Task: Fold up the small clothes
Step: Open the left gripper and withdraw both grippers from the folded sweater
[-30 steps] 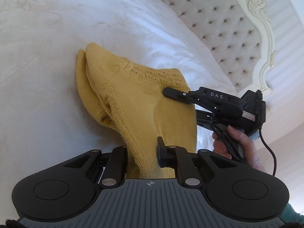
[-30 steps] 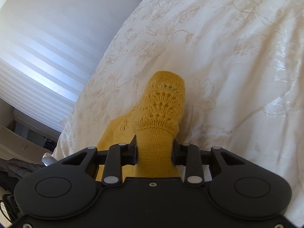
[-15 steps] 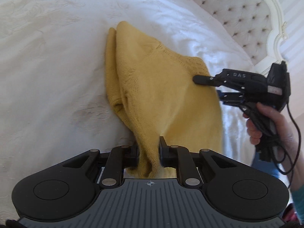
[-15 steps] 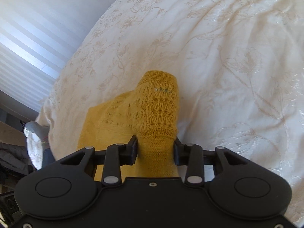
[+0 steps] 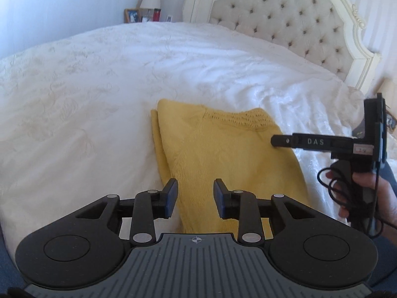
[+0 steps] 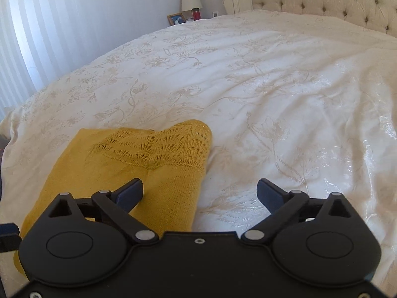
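Two pairs of tongs are seen at a mustard knitted garment [image 5: 223,154] lying folded on the white bedspread [image 5: 86,87].

From the left wrist view, the left tongs [image 5: 196,198] are seen with their jaws partly apart, having just been opening; the knit's near edge lies between the pads but is not pressed by them, so it is judged released. The garment's folded edge runs at ten o'clock from these tongs, and its lace band lies toward twelve to one o'clock. At three o'clock the right tongs [image 5: 279,141] are held by a hand [image 5: 367,198], their tip over the garment's right edge. A tufted headboard [image 5: 285,24] is seen at one o'clock.

From the right wrist view, the right tongs [image 6: 199,193] are seen spread wide, having just been opening, with nothing gripped; the left pad rests over the knit [image 6: 124,164] and the right one over bare bedspread [image 6: 273,87]. The lace cuff lies at eleven o'clock.

The fold is judged laid down. To finish it well, both tongs should be lifted straight off the layers without dragging, so that edges are kept aligned, then the top surface may be smoothed.
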The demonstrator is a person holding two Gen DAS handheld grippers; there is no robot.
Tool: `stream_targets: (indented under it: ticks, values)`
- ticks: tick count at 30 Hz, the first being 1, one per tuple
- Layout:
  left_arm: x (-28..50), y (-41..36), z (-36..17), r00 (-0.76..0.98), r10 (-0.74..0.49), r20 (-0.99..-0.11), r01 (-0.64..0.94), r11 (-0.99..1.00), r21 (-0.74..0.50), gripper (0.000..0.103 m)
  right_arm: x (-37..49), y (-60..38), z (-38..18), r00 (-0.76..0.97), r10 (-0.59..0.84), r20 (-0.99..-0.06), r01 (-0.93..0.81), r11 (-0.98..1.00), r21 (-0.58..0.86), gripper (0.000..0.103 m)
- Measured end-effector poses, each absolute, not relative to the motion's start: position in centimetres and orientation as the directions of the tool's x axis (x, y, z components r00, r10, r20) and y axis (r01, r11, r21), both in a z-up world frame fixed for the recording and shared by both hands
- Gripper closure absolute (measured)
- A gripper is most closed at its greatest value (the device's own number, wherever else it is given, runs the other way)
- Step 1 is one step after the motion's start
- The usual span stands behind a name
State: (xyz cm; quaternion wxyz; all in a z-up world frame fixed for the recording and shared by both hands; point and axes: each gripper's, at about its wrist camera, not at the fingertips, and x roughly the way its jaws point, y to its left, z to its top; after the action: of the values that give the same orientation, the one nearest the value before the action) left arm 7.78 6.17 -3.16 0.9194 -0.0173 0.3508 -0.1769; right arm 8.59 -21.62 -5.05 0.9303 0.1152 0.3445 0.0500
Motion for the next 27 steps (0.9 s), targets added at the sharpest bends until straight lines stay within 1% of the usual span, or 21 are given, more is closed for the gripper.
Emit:
stream_targets:
  ticks: [3,6,11,12,17,18,19,22,27]
  values:
    - [9.7,5.3,-2.8,0.698,-0.312,-0.644,0.315,0.942,-0.116,0.069,8.1,-23.3,-6.2,0.742,0.223,-0.632,0.05,0.922,0.384,0.004]
    - [12.4,4.5,-2.8,0.704,-0.304,-0.642,0.297,0.947,-0.123,0.069,8.2,-24.4,-7.1,0.727,0.238,-0.644,0.089,0.897,0.432,0.004]
    - [16.9,3.5,-3.6,0.702,-0.285,-0.653,0.227,0.958,-0.174,0.069,8.4,-23.6,-7.2,0.725,0.2,-0.659,0.042,0.942,0.332,0.004]
    - [17.7,3.3,-3.9,0.703,-0.272,-0.657,0.214,0.962,-0.17,0.069,8.5,-23.5,-7.2,0.725,0.198,-0.66,0.036,0.945,0.324,0.002]
    - [20.0,3.3,-6.4,0.706,-0.159,-0.69,0.122,0.987,-0.102,0.069,8.6,-23.6,-7.7,0.72,0.207,-0.663,0.034,0.943,0.332,0.001]
    - [20.2,3.6,-7.1,0.697,-0.126,-0.706,0.096,0.992,-0.082,0.068,8.6,-23.6,-7.7,0.72,0.209,-0.662,0.033,0.942,0.333,0.001]
    - [20.4,4.0,-7.8,0.685,-0.107,-0.721,0.073,0.994,-0.077,0.061,8.6,-23.6,-7.8,0.72,0.21,-0.662,0.031,0.942,0.333,0.001]
    - [19.5,5.8,-8.6,0.7,-0.149,-0.699,0.048,0.986,-0.162,0.057,8.6,-23.5,-8.0,0.717,0.211,-0.665,0.032,0.942,0.333,0.0]
    - [19.0,6.2,-8.5,0.704,-0.165,-0.691,0.068,0.984,-0.165,0.056,9.0,-24.0,-7.9,0.702,0.237,-0.671,0.044,0.927,0.373,0.0]
